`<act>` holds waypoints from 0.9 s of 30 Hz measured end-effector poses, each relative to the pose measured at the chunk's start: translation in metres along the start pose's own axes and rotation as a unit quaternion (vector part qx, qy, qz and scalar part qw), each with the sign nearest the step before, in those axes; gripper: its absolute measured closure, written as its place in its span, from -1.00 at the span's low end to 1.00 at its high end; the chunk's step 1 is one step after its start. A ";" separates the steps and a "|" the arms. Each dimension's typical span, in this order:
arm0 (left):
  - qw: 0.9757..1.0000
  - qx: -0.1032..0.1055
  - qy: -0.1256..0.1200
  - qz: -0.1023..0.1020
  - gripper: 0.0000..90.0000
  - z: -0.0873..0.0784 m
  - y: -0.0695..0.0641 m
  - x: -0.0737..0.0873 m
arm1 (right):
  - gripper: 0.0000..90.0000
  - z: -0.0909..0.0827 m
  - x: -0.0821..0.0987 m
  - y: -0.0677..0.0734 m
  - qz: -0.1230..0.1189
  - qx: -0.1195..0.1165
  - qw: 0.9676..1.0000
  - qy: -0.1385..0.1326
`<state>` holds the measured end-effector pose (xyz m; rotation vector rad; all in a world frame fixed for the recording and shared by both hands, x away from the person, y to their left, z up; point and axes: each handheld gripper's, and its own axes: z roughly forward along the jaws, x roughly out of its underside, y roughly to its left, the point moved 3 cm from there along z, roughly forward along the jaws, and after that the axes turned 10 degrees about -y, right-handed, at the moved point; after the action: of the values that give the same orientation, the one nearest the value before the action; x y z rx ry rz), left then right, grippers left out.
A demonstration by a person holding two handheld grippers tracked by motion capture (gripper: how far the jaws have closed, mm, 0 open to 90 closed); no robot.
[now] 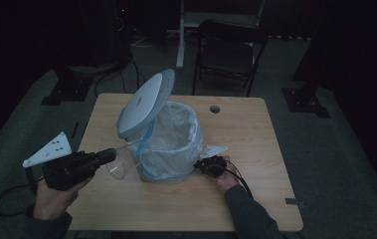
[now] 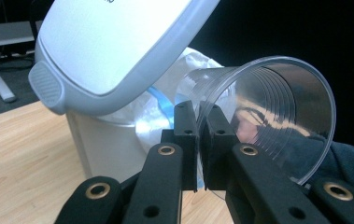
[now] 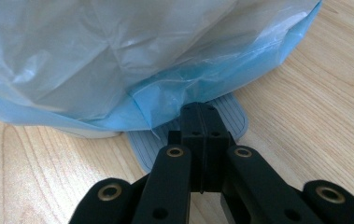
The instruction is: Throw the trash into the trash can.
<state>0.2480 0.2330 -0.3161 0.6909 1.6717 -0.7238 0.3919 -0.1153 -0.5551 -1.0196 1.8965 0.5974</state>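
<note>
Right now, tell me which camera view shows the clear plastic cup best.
The left gripper view: the clear plastic cup is close up, its rim pinched by the left gripper, ridges visible. The high view shows it small and faint beside the bin. In the right gripper view I cannot make it out.

High view overhead facing forward, gripper views close, sharing the bin (image 1: pixel 168 144).

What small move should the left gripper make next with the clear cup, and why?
Probably carry the plastic cup up over the lined bin's rim. The left gripper is shut on the cup's rim beside the bin, the lid stands open, and the right gripper presses the pedal.
</note>
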 end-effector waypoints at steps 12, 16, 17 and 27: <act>1.000 0.014 -0.003 0.003 0.93 0.013 -0.004 -0.006 | 1.00 0.000 0.000 0.000 0.000 -0.001 1.000 0.000; 1.000 0.016 -0.003 0.005 0.93 0.018 -0.005 -0.007 | 1.00 0.000 0.000 0.000 0.000 0.000 1.000 0.000; 1.000 0.017 -0.004 0.006 0.93 0.019 -0.005 -0.007 | 1.00 0.000 0.000 0.000 -0.001 0.000 1.000 0.000; 1.000 0.018 -0.004 0.005 0.93 0.030 -0.007 -0.010 | 1.00 0.000 0.000 0.000 -0.003 0.002 1.000 0.001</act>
<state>0.2629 0.2052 -0.3110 0.7209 1.6496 -0.7502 0.3917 -0.1151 -0.5550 -1.0238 1.8960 0.5899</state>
